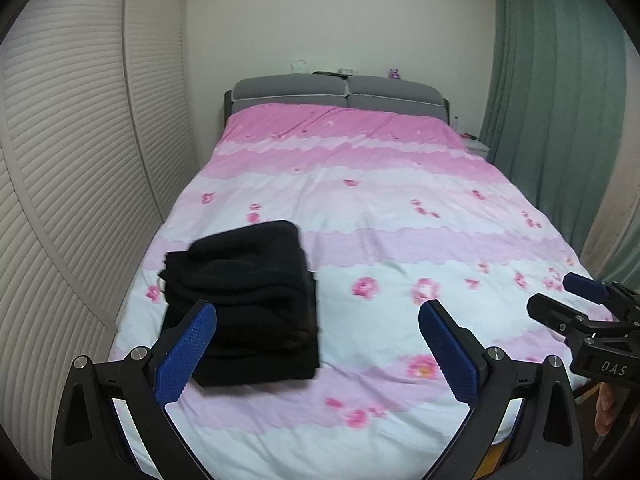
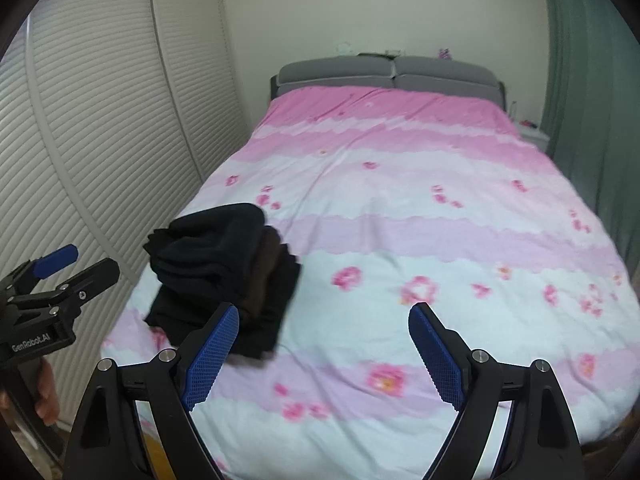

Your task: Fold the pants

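Black fabric pants (image 1: pixel 244 300), folded stack, lower left on pink floral bedspread (image 1: pixel 380 208); left gripper (image 1: pixel 318 354) and right gripper (image 2: pixel 324 350) wide apart, empty; folding apparently complete, withdrawal next.

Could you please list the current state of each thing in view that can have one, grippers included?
pants: folded into a stack, lying on the bed, touched by neither gripper.
left gripper: open, nothing between its fingers.
right gripper: open, nothing between its fingers.
duvet: spread flat over the bed.
curtain: drawn closed.
wardrobe doors: shut.
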Action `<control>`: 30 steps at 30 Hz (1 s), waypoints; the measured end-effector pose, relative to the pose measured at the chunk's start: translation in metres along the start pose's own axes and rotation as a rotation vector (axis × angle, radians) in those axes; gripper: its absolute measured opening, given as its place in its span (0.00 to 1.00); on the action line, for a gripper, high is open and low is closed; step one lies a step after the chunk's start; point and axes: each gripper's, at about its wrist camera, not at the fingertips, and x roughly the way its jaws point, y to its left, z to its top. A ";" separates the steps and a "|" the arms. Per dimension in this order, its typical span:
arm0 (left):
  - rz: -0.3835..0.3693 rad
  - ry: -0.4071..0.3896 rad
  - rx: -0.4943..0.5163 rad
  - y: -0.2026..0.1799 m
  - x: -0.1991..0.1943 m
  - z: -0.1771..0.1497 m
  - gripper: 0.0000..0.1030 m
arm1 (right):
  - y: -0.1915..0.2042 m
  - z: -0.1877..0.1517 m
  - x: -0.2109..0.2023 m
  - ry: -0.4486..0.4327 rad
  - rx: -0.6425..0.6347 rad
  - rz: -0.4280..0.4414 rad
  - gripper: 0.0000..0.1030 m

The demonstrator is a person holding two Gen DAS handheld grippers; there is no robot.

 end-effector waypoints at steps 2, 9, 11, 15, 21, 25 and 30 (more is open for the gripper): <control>0.000 -0.002 0.011 -0.028 -0.013 -0.007 1.00 | -0.019 -0.009 -0.020 -0.009 0.008 -0.012 0.85; -0.025 -0.011 0.007 -0.105 -0.049 -0.026 1.00 | -0.091 -0.044 -0.088 -0.033 0.068 -0.027 0.85; -0.034 -0.013 0.007 -0.121 -0.057 -0.031 1.00 | -0.108 -0.054 -0.105 -0.038 0.072 -0.035 0.85; -0.054 -0.016 0.027 -0.151 -0.072 -0.037 1.00 | -0.132 -0.067 -0.128 -0.049 0.077 -0.049 0.85; -0.071 -0.033 0.043 -0.176 -0.090 -0.039 1.00 | -0.155 -0.078 -0.156 -0.068 0.091 -0.053 0.85; -0.059 -0.051 0.061 -0.184 -0.100 -0.041 1.00 | -0.159 -0.080 -0.165 -0.081 0.087 -0.053 0.85; -0.082 -0.043 0.044 -0.185 -0.106 -0.041 1.00 | -0.159 -0.084 -0.174 -0.099 0.082 -0.053 0.85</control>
